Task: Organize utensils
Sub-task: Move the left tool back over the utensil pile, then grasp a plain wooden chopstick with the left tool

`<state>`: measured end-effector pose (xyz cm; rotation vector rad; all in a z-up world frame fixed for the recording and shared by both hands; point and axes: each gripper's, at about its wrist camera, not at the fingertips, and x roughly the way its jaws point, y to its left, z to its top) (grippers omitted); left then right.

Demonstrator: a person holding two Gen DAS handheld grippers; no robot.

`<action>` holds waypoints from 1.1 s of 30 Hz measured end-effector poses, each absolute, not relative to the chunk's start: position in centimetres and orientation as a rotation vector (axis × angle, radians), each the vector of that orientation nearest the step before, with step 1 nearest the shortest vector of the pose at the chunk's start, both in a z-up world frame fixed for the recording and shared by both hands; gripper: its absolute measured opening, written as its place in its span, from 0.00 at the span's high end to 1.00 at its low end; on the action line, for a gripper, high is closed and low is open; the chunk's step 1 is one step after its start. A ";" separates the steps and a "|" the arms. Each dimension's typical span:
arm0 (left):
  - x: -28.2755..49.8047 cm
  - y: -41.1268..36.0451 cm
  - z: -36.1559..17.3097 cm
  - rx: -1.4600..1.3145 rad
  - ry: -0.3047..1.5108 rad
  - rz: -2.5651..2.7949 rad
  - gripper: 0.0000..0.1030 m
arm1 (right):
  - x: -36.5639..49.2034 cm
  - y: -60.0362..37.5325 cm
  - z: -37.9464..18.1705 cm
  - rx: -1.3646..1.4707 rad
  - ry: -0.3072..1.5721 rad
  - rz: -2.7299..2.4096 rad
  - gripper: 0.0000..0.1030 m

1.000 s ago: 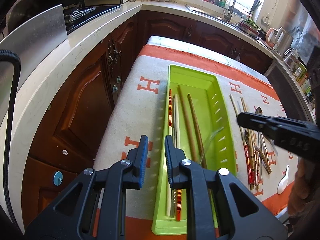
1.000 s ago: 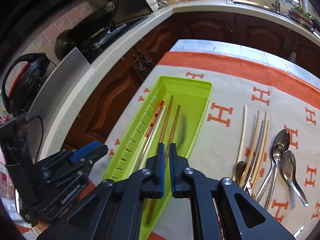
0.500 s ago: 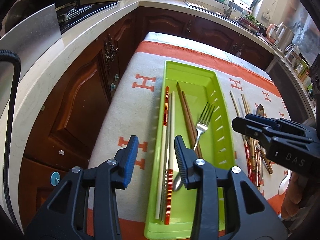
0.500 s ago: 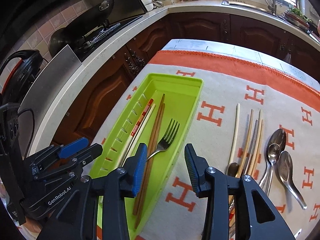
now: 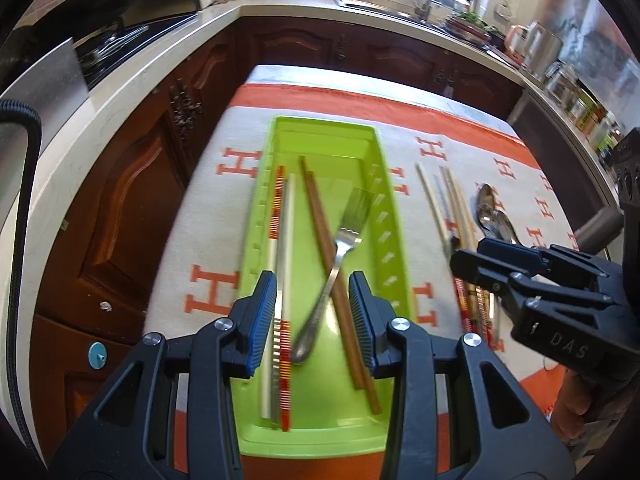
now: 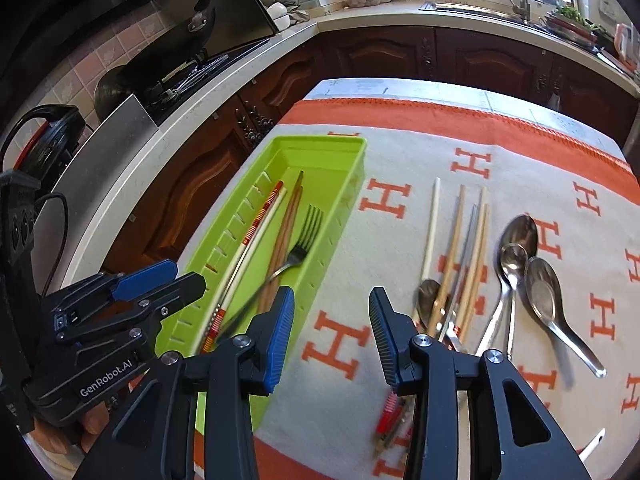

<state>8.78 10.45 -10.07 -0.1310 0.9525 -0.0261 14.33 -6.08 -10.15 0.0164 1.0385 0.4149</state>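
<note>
A lime-green tray [image 5: 328,124] [image 6: 320,142] lies lengthwise on the orange-and-white cloth [image 6: 400,160]. Inside it are a red-striped chopstick [image 5: 276,208] [image 6: 260,216], pale and brown chopsticks [image 5: 320,220] [image 6: 288,216], and a steel fork [image 5: 344,240] [image 6: 298,252] resting across the brown pair. My left gripper [image 5: 312,308] [image 6: 160,280] hovers open over the tray's near half, holding nothing. My right gripper [image 6: 332,308] [image 5: 480,264] is open and empty above bare cloth between the tray and the loose chopsticks [image 6: 460,240] [image 5: 444,200] and spoons [image 6: 540,288] [image 5: 490,208].
A pale counter with a stove [image 6: 192,76] runs along the left over dark wood cabinets [image 5: 132,200]. The sink [image 6: 480,8] is at the back. A white spoon handle [image 6: 592,444] pokes in near the cloth's near right corner. A hand [image 5: 576,400] holds the right gripper.
Both grippers went from nearly shut to open. The fork now lies still in the tray. The right gripper has shifted right, off the tray and over the cloth.
</note>
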 end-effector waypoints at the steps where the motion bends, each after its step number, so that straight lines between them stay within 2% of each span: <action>1: 8.7 9.9 -10.0 -0.125 0.954 -0.037 0.67 | 14.0 -6.6 -10.2 0.021 1.039 0.411 0.62; 17: 8.6 -0.5 -10.7 -0.037 1.017 -0.201 0.67 | 9.6 -18.7 -9.7 0.126 0.982 0.284 0.62; 28: 12.5 -3.3 -12.7 -0.061 1.083 -0.203 0.67 | 10.3 -24.2 -11.1 0.212 0.976 0.269 0.62; 33: 15.5 -4.2 -12.8 -0.077 1.091 -0.196 0.72 | 11.3 -25.2 -11.1 0.220 0.956 0.271 0.62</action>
